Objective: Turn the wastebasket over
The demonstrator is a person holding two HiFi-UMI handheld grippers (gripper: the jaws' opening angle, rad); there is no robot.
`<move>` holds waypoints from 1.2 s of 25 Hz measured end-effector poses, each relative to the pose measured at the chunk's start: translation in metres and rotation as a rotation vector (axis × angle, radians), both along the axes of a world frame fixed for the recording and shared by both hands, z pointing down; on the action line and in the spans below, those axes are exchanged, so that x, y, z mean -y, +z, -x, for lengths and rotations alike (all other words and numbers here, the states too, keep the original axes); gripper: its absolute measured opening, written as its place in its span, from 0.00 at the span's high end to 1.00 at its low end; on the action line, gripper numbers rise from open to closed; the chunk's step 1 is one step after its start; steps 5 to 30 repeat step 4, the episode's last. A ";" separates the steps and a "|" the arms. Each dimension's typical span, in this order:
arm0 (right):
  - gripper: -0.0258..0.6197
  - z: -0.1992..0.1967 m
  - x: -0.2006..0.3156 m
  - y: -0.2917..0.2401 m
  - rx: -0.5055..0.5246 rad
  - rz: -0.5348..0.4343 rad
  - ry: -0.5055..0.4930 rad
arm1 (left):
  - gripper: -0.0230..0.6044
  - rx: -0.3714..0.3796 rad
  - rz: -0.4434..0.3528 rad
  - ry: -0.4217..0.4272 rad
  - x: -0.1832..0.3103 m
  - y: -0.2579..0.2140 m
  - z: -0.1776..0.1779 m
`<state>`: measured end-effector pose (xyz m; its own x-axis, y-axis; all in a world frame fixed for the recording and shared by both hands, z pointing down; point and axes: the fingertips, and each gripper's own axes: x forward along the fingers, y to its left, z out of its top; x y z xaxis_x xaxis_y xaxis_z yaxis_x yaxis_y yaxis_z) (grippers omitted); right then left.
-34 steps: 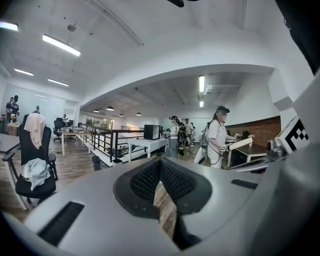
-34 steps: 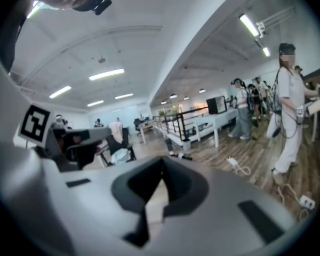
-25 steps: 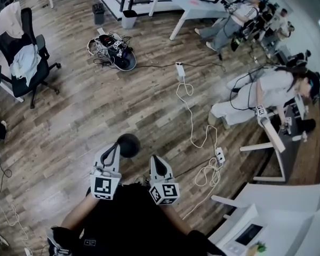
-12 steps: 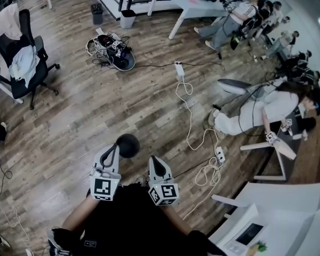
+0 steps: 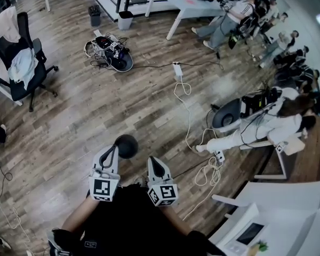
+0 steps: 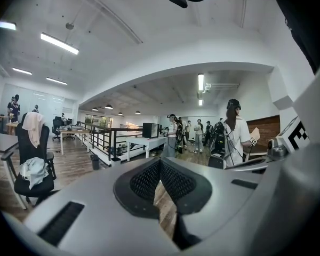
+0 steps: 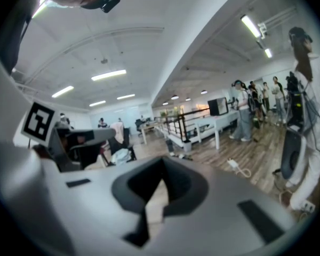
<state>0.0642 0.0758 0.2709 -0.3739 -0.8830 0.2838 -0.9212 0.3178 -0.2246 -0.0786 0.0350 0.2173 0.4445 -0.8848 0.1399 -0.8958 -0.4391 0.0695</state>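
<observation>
Open-plan office, doubling as recording lab. Wood-plank floor, long white desks at far side, rolling office chair (pale garments slung over back and seat). Power strip and loose white cables lying across floor. Several people wearing wired gear. Strip lights overhead, black railing beyond.

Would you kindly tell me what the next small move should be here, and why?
Probably step forward toward the wastebaskets: the dark wastebasket and the pale wastebasket stand far off across the wooden floor beside the white table, while the left gripper and right gripper, both shut and empty, are held near the body.
</observation>
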 end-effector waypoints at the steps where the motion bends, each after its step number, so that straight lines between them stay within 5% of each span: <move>1: 0.91 -0.002 -0.001 -0.001 0.000 0.000 0.001 | 0.91 0.000 0.000 0.000 -0.001 0.000 -0.002; 30: 0.91 -0.007 -0.004 0.000 0.003 0.000 0.003 | 0.91 -0.011 0.003 -0.004 -0.004 0.000 -0.006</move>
